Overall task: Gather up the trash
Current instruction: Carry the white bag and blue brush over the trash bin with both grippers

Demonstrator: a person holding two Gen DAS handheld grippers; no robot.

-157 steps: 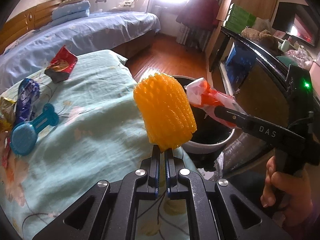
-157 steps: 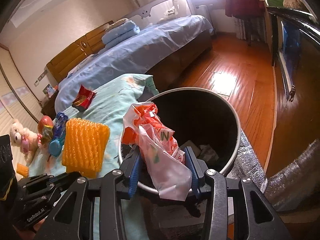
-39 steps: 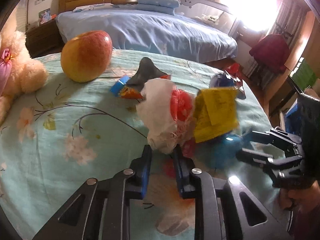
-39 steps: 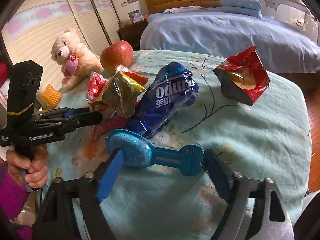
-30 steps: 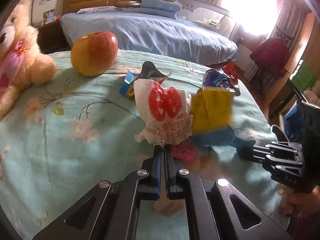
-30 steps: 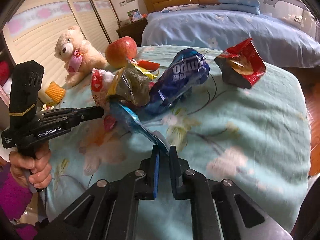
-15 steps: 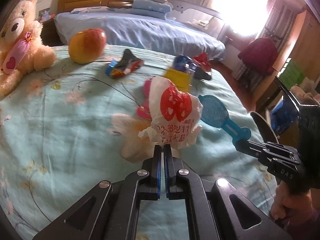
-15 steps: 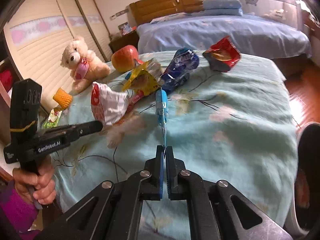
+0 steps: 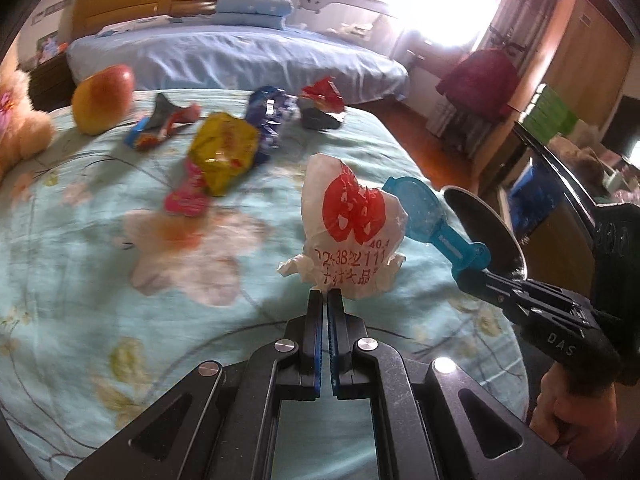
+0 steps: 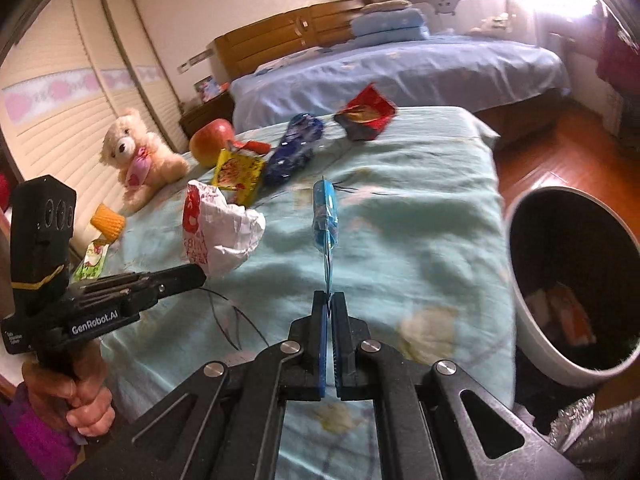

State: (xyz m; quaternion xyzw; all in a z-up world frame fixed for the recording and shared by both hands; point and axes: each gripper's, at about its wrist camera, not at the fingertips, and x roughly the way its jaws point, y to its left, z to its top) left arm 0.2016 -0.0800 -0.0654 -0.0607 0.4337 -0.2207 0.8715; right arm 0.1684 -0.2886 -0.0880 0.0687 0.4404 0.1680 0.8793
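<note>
While the crumpled white bag (image 9: 352, 232) with red print hangs pinched by its lower edge in the clenched left gripper (image 9: 325, 294), it is held clear above the desk (image 9: 80, 288), which is draped in a light blue flowered cloth. Just to its right, the blue plastic brush (image 9: 436, 224) is grasped at the tip of its handle by the right gripper (image 10: 329, 295), whose jaws are pressed together on that thin edge; the brush stands out forward from the jaws, edge-on in the right wrist view. A hand (image 10: 80, 396) in a purple sleeve grips the left tool's handle.

Farther back on the cloth lie a yellow wrapper (image 9: 224, 152), a small pink wrapper (image 9: 186, 196) just beside it, a blue snack bag (image 10: 294, 150), a red snack bag (image 10: 366, 112) and a blue-and-red wrapper (image 9: 160, 128). An apple (image 9: 103, 98) sits near the far left edge, with a cream teddy bear (image 10: 138, 152) beside it. An orange foam sleeve (image 10: 107, 222) and a green-and-white packet (image 10: 91, 262) lie near the desk's left edge.

At the desk's right end stands a round bin (image 10: 536, 340) with a pale rim and dark inside, some litter showing at its bottom. Beyond the desk is a bed (image 10: 420, 68) with blue covers and folded blue bedding by a wooden headboard.
</note>
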